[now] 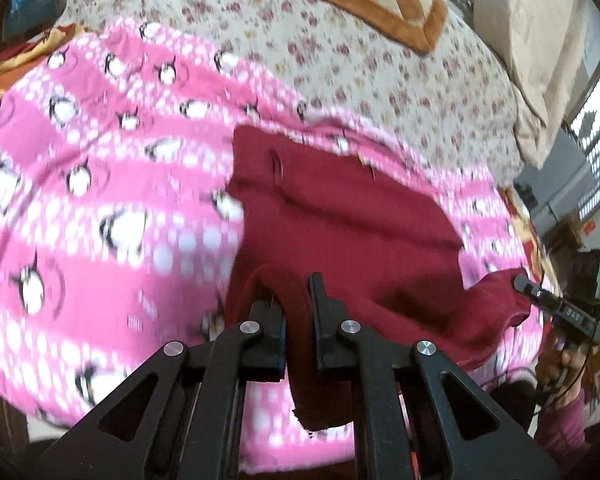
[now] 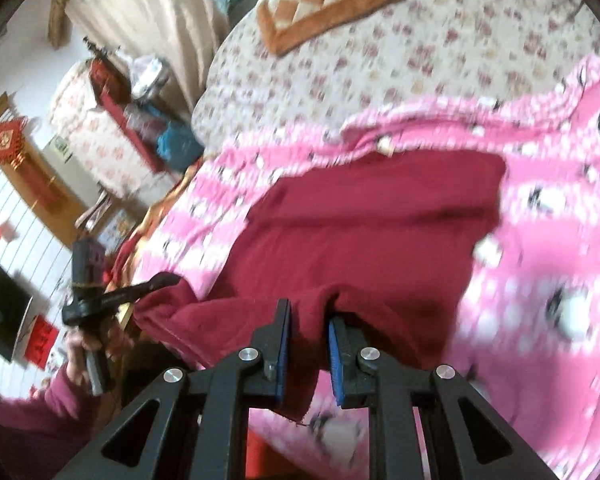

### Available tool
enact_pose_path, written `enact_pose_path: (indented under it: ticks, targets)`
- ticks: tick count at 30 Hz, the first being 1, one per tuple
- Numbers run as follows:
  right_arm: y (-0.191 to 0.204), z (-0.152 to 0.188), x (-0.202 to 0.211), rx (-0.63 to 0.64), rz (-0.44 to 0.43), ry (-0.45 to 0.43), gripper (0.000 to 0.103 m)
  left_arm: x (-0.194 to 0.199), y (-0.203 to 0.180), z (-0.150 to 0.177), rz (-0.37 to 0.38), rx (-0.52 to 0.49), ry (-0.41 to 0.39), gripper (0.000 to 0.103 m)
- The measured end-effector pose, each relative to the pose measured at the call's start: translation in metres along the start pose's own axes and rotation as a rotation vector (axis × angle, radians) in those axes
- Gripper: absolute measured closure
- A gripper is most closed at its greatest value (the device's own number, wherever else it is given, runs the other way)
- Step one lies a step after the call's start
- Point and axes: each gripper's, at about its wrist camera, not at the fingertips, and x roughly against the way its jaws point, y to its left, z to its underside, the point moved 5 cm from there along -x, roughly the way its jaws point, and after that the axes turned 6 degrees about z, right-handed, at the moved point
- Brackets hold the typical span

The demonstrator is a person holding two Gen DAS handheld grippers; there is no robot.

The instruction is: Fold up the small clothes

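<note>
— How is the dark red garment [image 1: 340, 216] going to handle?

— It is looking soft and limp – a thick knit, sagging between its two held corners while its far part is lying on the pink penguin blanket [image 1: 100, 160].

— And the grips?

— The left gripper [image 1: 298, 320] is pinching the near hem tight, with cloth bulging between its closed jaws. The right gripper [image 2: 308, 344] is clamping the other near corner, jaws nearly shut on a bunched fold.

— Good holds?

— Likely – the hem corners are letting it drape evenly over the floral bedspread [image 1: 380, 60].
</note>
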Motion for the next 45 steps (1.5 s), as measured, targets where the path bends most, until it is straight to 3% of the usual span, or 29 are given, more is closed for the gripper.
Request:
enact_pose_path:
  ticks: [4, 16, 23, 27, 31, 34, 36, 40, 42, 45]
  targets:
    - [-0.021, -0.037, -0.012, -0.027, 0.051, -0.041, 0.087, -0.019, 0.003, -0.041, -0.035, -0.005, -0.055, 0.095]
    - [-0.073, -0.109, -0.065, -0.123, 0.167, -0.063, 0.087, -0.092, 0.011, -0.118, -0.066, 0.011, -0.045, 0.095]
    - [-0.11, -0.131, -0.109, -0.215, 0.169, -0.019, 0.087, -0.143, 0.031, -0.136, -0.102, 0.05, 0.011, 0.095]
    - [-0.137, -0.133, -0.132, -0.302, 0.163, 0.013, 0.087, -0.157, 0.038, -0.142, -0.079, 0.06, 0.003, 0.095]
    - [-0.145, -0.141, -0.142, -0.298, 0.167, 0.017, 0.087, -0.168, 0.041, -0.148, -0.07, 0.063, 0.019, 0.093]
    - [-0.152, -0.142, -0.142, -0.38, 0.127, 0.021, 0.065, -0.165, 0.04, -0.151, -0.04, 0.062, 0.035, 0.086]
    - [-0.157, -0.144, -0.125, -0.415, 0.138, -0.041, 0.041, -0.158, 0.037, -0.153, -0.018, 0.046, 0.031, 0.075]
    - [-0.155, -0.147, -0.097, -0.413, 0.128, -0.093, 0.041, -0.137, 0.032, -0.16, -0.008, 0.044, -0.028, 0.034]
    - [-0.14, -0.145, -0.089, -0.337, 0.14, -0.102, 0.041, -0.124, 0.031, -0.163, -0.011, 0.045, -0.086, 0.032]
    - [-0.114, -0.137, -0.089, -0.238, 0.107, -0.099, 0.044, -0.122, 0.031, -0.162, 0.002, 0.057, -0.086, 0.032]
